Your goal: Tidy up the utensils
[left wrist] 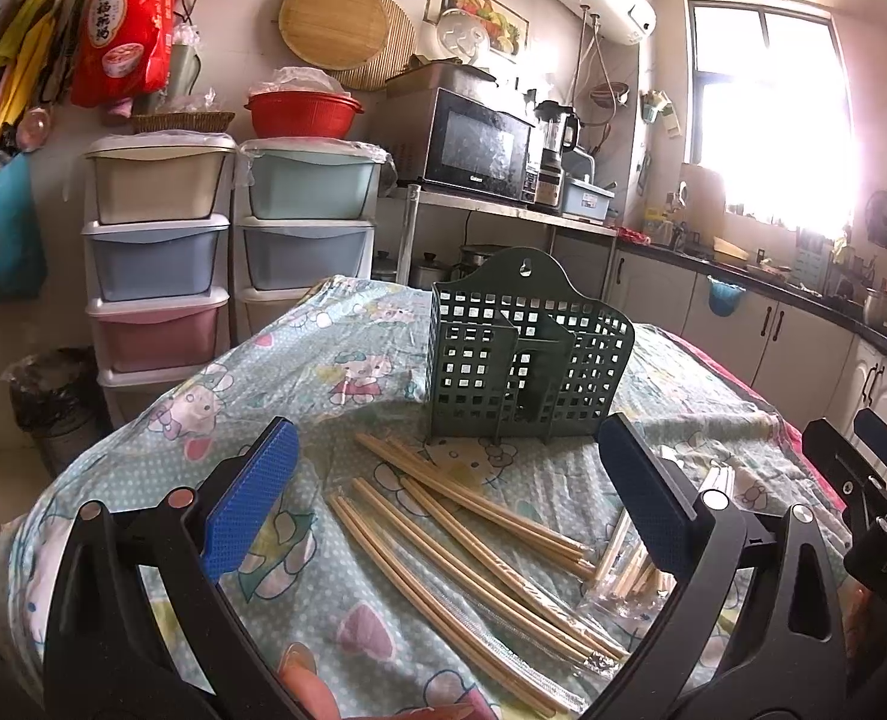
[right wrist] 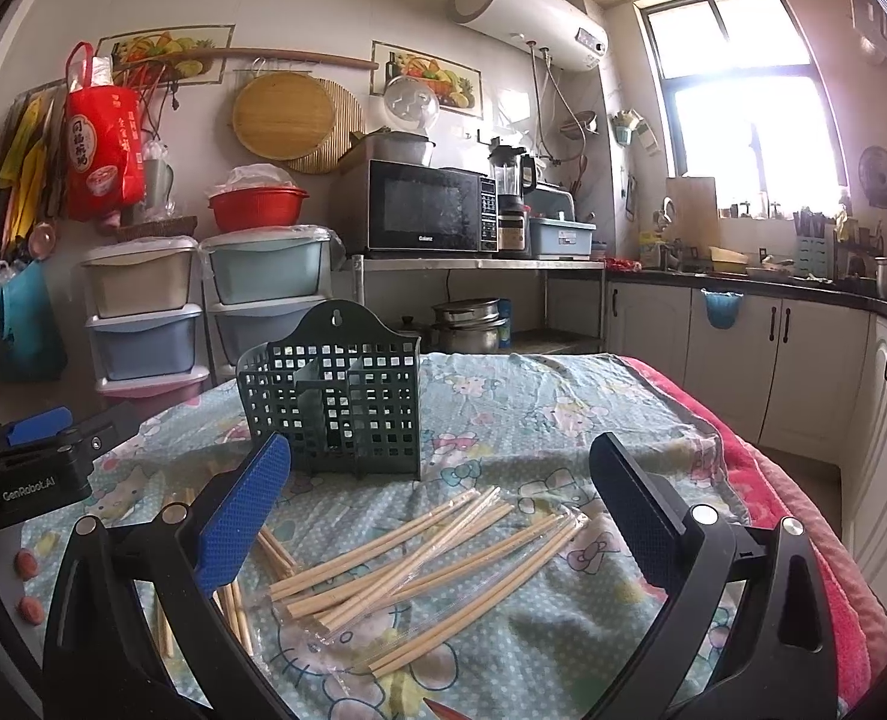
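Both the left gripper (left wrist: 443, 480) and right gripper (right wrist: 440, 492) gape wide, empty, over slim bamboo chopsticks (right wrist: 419, 552) near the square-perforated green plastic holder (left wrist: 527, 354).

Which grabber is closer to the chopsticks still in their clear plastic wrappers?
Right. The right gripper hangs open directly over the wrapped chopsticks, which lie between its fingers. The left gripper is open over the bare chopsticks; the wrapped ones sit off to its right.
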A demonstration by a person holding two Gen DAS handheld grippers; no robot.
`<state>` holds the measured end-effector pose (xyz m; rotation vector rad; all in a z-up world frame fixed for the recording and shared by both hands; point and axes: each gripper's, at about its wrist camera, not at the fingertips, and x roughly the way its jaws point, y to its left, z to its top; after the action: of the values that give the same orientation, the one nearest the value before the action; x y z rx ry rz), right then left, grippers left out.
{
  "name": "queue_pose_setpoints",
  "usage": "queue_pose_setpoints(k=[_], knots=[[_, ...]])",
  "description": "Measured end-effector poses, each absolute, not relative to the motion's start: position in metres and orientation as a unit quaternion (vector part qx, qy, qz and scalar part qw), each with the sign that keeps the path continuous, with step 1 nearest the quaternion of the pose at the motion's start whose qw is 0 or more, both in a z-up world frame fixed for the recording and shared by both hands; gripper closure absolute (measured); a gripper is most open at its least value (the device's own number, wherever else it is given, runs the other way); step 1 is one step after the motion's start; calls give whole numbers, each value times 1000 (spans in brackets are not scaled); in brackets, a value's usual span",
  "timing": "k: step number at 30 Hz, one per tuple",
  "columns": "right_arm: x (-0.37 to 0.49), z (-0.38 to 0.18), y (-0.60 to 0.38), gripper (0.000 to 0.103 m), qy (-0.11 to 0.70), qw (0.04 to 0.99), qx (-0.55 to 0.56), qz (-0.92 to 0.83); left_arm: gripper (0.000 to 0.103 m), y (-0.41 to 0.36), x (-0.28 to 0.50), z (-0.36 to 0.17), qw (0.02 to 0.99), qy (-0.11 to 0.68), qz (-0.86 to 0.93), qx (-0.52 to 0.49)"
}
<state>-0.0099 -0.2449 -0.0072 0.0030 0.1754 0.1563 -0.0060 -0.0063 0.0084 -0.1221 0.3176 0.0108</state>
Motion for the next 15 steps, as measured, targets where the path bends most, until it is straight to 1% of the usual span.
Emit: queue_pose_setpoints(k=[15], knots=[[-11,-7,-244,6,87,993,2,82,10,-5,-6,8,986,157,6,-62]])
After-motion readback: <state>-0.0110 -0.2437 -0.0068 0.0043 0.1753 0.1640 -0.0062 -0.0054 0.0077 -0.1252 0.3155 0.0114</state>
